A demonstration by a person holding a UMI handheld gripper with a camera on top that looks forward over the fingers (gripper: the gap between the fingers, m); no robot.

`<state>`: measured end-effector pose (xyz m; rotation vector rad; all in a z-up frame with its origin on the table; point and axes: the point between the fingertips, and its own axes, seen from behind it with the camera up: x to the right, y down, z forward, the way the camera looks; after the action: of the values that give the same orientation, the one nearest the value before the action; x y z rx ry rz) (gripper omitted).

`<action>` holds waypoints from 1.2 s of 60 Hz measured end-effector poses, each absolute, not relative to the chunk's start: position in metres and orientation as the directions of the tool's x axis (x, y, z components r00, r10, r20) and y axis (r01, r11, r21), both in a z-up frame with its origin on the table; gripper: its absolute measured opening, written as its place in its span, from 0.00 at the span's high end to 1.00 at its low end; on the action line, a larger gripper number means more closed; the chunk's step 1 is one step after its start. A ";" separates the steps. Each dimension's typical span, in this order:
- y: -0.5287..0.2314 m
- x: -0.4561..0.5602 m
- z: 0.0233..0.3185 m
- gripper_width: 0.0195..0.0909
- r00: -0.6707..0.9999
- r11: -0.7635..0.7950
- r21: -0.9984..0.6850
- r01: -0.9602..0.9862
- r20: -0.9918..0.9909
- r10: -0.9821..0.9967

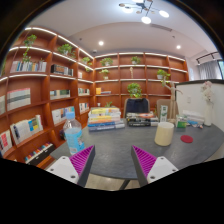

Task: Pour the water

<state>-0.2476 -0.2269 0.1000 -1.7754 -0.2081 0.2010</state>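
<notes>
- Standing upright on the round grey table [120, 148], a pale jar [165, 133] sits beyond the fingers, toward the right.
- A clear water bottle [73, 137] stands upright near the table's left edge, just ahead of the left finger, well apart from the jar.
- The gripper [115, 165] hovers low over the table, its magenta pads [145, 160] spread apart, nothing between them.
- Wooden bookshelves [45, 95] with potted plants [133, 90] line the walls behind.

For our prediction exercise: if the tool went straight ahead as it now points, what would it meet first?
The open tool points between the bottle and cup; bare table ahead looks free, probably as far as the boxes, though depth is unclear.
</notes>
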 end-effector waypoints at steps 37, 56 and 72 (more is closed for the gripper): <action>-0.151 -0.430 0.080 0.26 0.919 -0.175 -0.984 -0.022 -0.089 0.383; -0.133 -0.438 0.072 0.79 0.927 -0.167 -0.985 0.044 -0.022 0.375; -0.127 -0.431 0.069 0.84 0.930 -0.182 -0.982 0.041 -0.029 0.366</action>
<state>-0.4309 -0.1265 0.0692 -1.7387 -0.3085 0.2979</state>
